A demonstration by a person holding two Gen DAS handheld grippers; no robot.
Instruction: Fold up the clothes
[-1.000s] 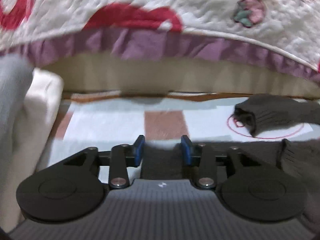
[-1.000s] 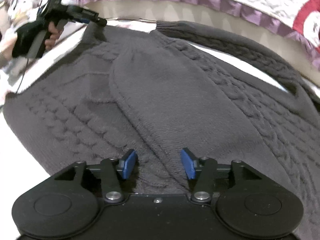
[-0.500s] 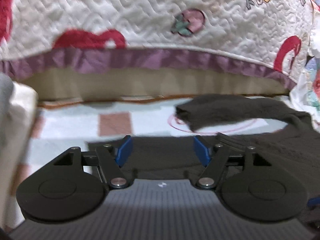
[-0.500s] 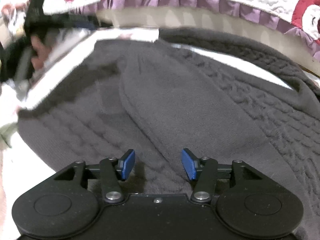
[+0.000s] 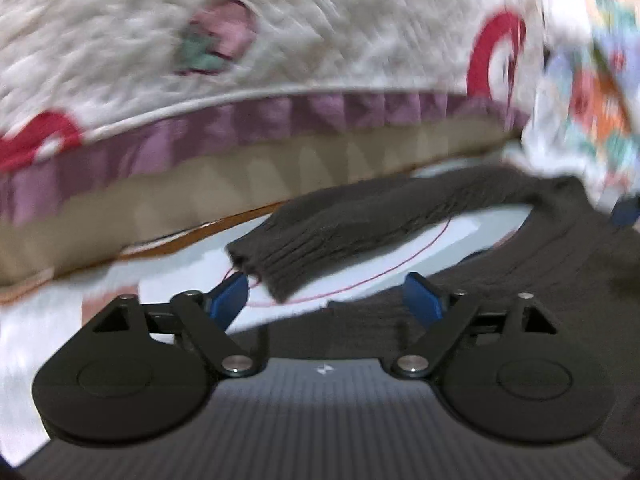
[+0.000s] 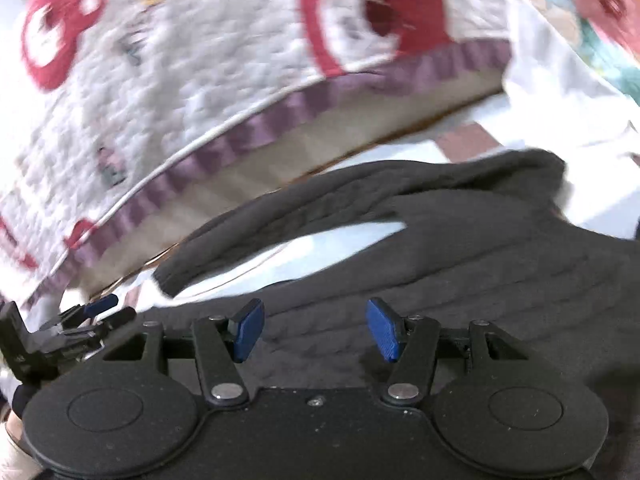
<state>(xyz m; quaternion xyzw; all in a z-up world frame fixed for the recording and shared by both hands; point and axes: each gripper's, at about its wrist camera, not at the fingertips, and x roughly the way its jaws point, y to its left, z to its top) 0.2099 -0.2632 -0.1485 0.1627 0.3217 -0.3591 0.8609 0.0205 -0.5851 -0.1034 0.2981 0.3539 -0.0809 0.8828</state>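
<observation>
The left tongs (image 5: 325, 295) are spreading wide with nothing pinched — the cuff of a sleeve (image 5: 360, 232) lies just beyond its fingertips. The right tongs (image 6: 316, 330) are also opening, gripping nothing, poised over the dark grey cable-knit sweater (image 6: 460, 264). The sweater lies on a pale checked sheet (image 6: 320, 252), its sleeve stretched along the far edge beside a quilted white cover (image 5: 280, 60) trimmed in purple

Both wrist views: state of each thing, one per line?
sweater: spread flat, unfolded
sleeve: stretched out sideways, cuff on the sheet
left tongs: jaws opening, nothing gripped
right tongs: jaws opening, over the sweater, nothing gripped
quilt: draped behind, purple trim
</observation>
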